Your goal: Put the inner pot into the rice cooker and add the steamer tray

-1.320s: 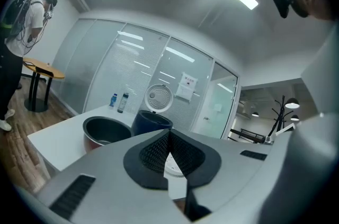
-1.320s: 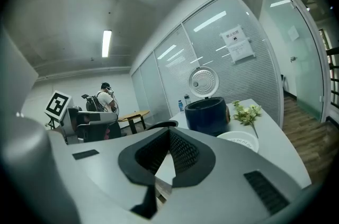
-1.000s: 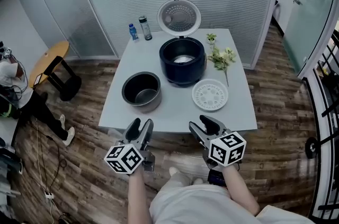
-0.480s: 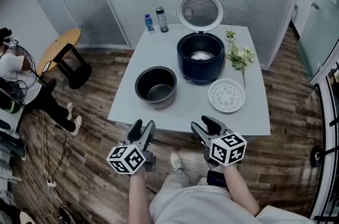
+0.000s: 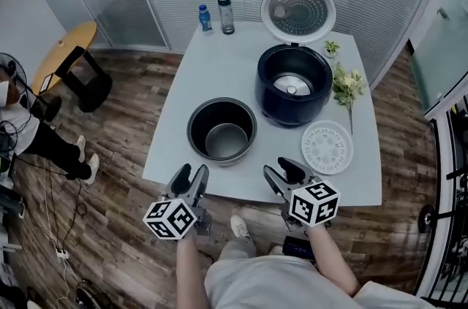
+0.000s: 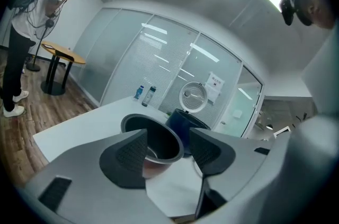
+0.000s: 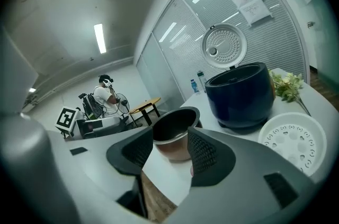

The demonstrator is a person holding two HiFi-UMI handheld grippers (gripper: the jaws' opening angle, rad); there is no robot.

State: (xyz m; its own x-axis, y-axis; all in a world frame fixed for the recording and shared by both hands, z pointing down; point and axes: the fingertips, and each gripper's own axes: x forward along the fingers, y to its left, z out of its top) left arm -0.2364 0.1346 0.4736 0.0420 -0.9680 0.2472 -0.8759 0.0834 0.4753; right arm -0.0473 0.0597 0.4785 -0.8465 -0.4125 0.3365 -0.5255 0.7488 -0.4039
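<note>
The dark inner pot (image 5: 221, 131) stands empty on the white table (image 5: 212, 74), near its front left. Behind it to the right is the dark blue rice cooker (image 5: 294, 85) with its round lid (image 5: 298, 11) raised. A white perforated steamer tray (image 5: 327, 147) lies flat in front of the cooker. My left gripper (image 5: 190, 178) hovers open just short of the table's front edge, below the pot (image 6: 153, 138). My right gripper (image 5: 284, 172) is open too, between pot (image 7: 175, 133) and tray (image 7: 291, 141). Neither holds anything.
Two small bottles (image 5: 216, 15) stand at the table's back left corner. A sprig of flowers (image 5: 346, 85) lies right of the cooker. A wooden stool (image 5: 73, 66) and a person (image 5: 22, 132) are on the floor to the left. Glass walls stand behind.
The view has come closer to the table and shifted; pot, cooker and tray now sit lower and larger in the picture. Both grippers stay open in the same pose.
</note>
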